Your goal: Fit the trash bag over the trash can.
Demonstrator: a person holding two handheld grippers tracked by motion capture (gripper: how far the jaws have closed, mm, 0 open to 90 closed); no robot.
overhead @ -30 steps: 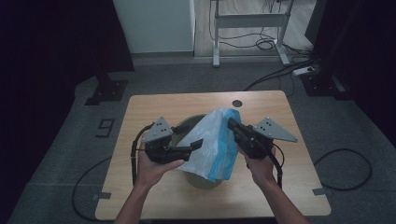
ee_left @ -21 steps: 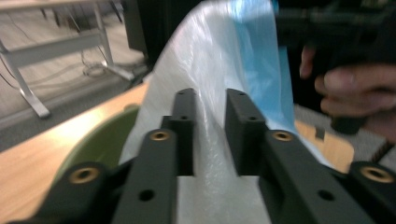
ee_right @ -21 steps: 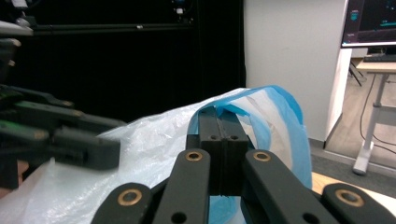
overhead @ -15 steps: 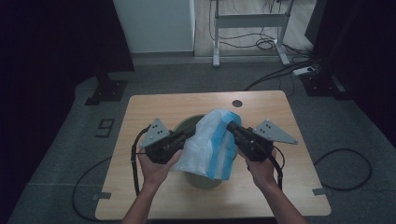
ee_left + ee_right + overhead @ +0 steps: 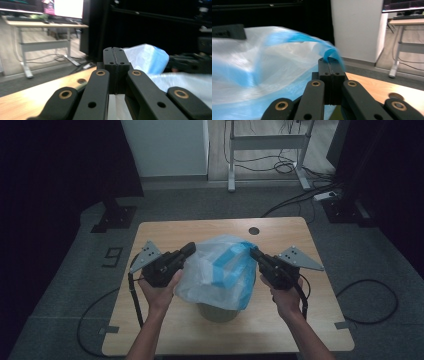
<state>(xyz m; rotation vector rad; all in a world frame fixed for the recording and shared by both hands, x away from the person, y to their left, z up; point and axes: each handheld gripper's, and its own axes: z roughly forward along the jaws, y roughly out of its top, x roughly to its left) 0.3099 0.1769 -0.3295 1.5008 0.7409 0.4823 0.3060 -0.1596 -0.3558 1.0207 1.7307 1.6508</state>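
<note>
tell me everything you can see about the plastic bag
The plastic bag is thin, translucent white film with blue bands, crumpled and billowing. It drapes over a round olive-green container on the wooden table, hiding most of it. The left tongs are shut at its left edge, with white film showing at their base in the left gripper view. The right tongs are shut on a blue fold at its right edge, holding it spread.
</note>
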